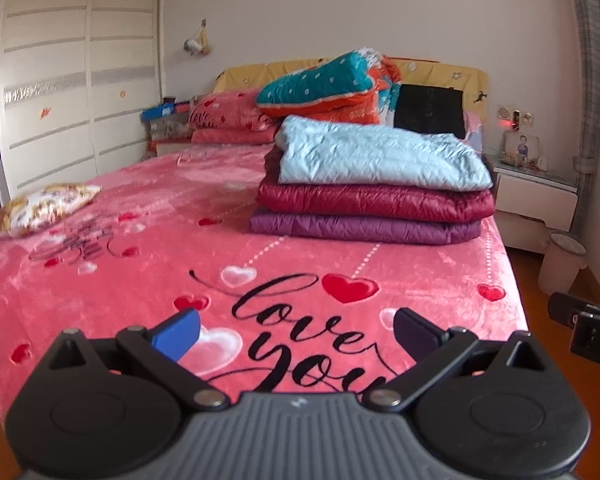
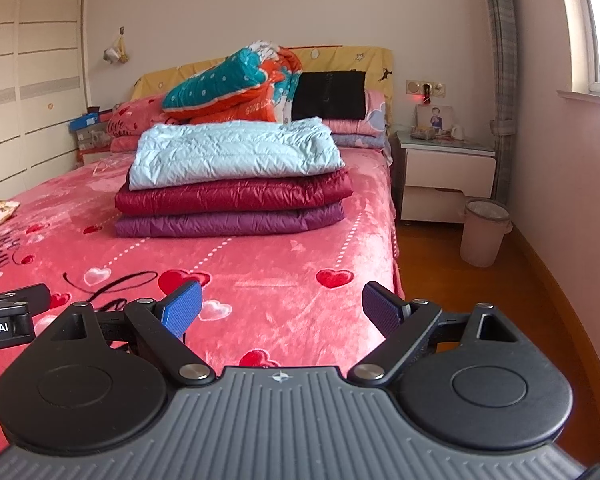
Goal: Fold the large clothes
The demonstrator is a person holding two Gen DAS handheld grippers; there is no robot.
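Three folded padded garments lie stacked on the bed: a light blue jacket (image 1: 376, 156) (image 2: 236, 150) on top, a dark red one (image 1: 372, 202) (image 2: 232, 196) under it, a purple one (image 1: 360, 230) (image 2: 228, 222) at the bottom. My left gripper (image 1: 296, 334) hangs open over the foot of the pink bedspread (image 1: 140, 240), well short of the stack, with nothing between its fingers. My right gripper (image 2: 282, 312) is also open and empty, above the bed's near right part. Each gripper's body shows at the edge of the other's view.
A teal and orange quilt (image 1: 332, 84) and pink pillows (image 1: 228, 116) lie at the headboard. A patterned cushion (image 1: 40, 208) sits at the bed's left edge. On the right stand a white nightstand (image 2: 446, 172) and a bin (image 2: 484, 232) on the wooden floor. Wardrobe doors (image 1: 76, 72) fill the left.
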